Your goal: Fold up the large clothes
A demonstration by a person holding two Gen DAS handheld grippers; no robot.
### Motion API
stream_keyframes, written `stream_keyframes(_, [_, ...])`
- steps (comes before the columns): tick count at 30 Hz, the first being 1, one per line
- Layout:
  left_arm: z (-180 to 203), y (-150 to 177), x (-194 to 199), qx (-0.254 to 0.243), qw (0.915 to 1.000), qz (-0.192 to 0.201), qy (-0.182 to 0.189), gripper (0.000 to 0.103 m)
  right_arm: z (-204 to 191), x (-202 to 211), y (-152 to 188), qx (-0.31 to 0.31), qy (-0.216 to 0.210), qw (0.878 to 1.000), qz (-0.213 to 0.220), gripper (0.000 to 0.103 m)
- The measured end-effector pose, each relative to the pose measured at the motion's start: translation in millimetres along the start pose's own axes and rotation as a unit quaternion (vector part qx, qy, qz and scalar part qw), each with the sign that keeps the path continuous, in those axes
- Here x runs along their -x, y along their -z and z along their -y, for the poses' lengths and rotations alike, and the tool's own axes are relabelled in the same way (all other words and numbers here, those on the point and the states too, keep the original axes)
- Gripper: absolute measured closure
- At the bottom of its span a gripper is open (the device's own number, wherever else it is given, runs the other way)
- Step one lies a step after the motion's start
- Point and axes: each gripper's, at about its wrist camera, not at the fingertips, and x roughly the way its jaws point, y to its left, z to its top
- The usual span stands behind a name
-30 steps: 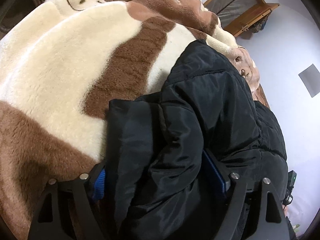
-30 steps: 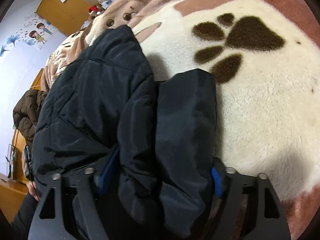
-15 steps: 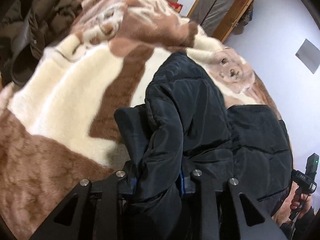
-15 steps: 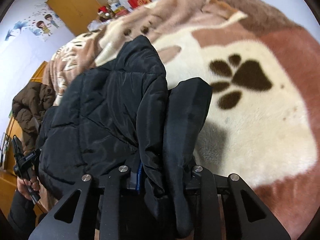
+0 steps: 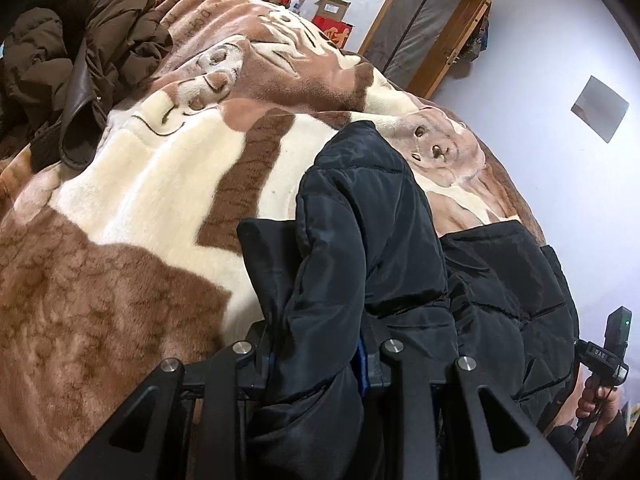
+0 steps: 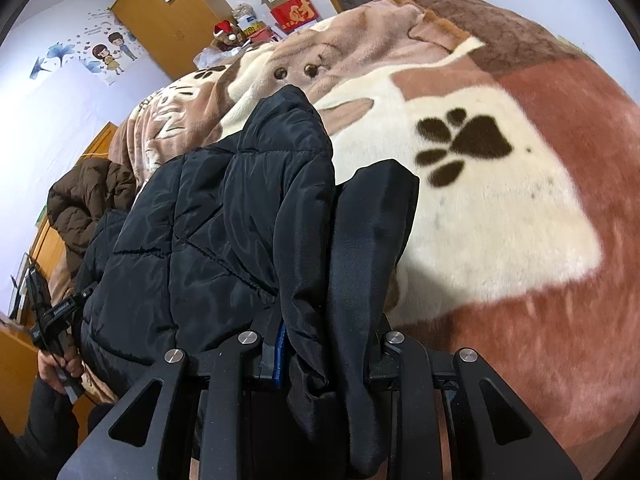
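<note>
Black jacket (image 5: pixel 360 240) bunched between both fingers, left (image 5: pixel 316 354) and right (image 6: pixel 328 344) clamped on it.

Home bedrm: blanketed bed (image 5: pixel 132 208), wardrobe (image 6: pixel 168 28).

- We read one large gold Chinese character, 财, on the red box (image 6: pixel 295 13) beyond the far end of the bed; the left wrist view shows it too, partly cut off.
- We see short white lettering on the handle of the other gripper (image 5: pixel 602 354); it looks like "DAS", but we cannot be sure.
- The wall sticker (image 6: pixel 107 53) of a cartoon couple carries small writing, too small to read.
</note>
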Motion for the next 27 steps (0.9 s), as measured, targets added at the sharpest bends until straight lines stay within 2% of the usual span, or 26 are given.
stream_keyframes(4, [0.6, -7.3, -2.3, 0.002, 1.0000, 0.003, -0.001, 0.074, -5.2, 1.5, -10.1, 0.008, -0.003, 1.000, 0.007, 0.076])
stream_keyframes(8, [2.1, -27.3, -6.2, 0.000, 0.9999, 0.017, 0.001, 0.074, -13.1, -4.1, -35.7, 0.014, -0.009, 1.000, 0.021, 0.076])
stream_keyframes(20, [-13.9, -131.3, -44.3, -0.009, 0.9986, 0.050, -0.018, 0.074, -45.5, -66.7, -134.5, 0.018, -0.031, 0.998, 0.048, 0.076])
stream_keyframes(25, [-33.9, -149.0, -82.0, 0.004, 0.9985, 0.045, -0.031, 0.072, -41.4, -114.9, -150.1, 0.006, -0.027, 0.999, 0.027, 0.070])
stream_keyframes(27, [-46.3, -145.3, -108.1, 0.019, 0.9984, 0.024, -0.047, 0.070, -27.2, -146.7, -144.8, -0.022, -0.011, 1.000, -0.008, 0.064])
